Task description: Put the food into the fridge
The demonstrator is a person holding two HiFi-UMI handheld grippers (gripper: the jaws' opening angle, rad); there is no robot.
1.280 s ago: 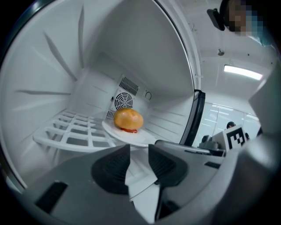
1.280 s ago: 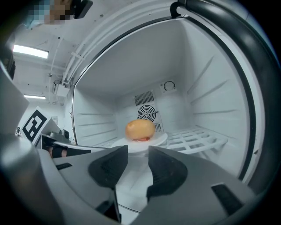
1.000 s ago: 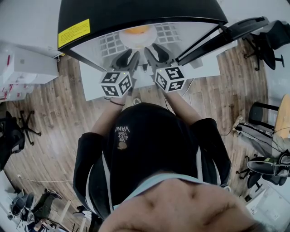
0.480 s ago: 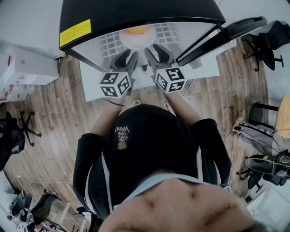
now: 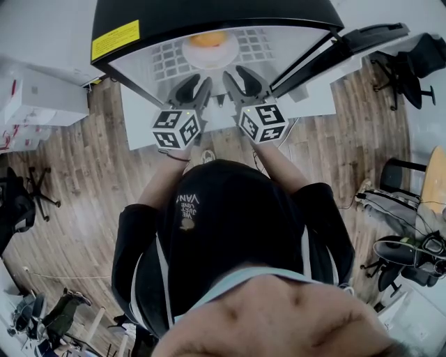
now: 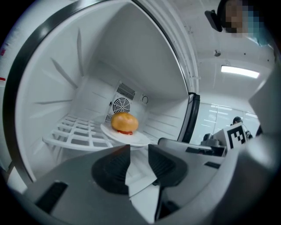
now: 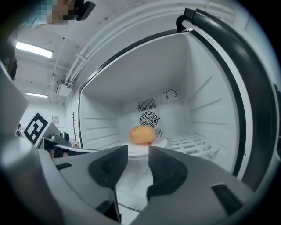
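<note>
A burger with a golden bun sits on a white plate on the white wire shelf inside the open fridge. In the left gripper view the burger and plate lie just beyond my left gripper. The right gripper view shows the same burger ahead of my right gripper. Both grippers hover side by side at the fridge mouth, jaws open with nothing between them and not touching the plate.
The fridge door hangs open to the right. A fan grille is on the fridge's back wall. White boxes stand on the wooden floor at the left, and office chairs at the right.
Both grippers have kept their places in front of the fridge. The plate with the burger has stayed on the shelf. Only the head view has shifted a little.
</note>
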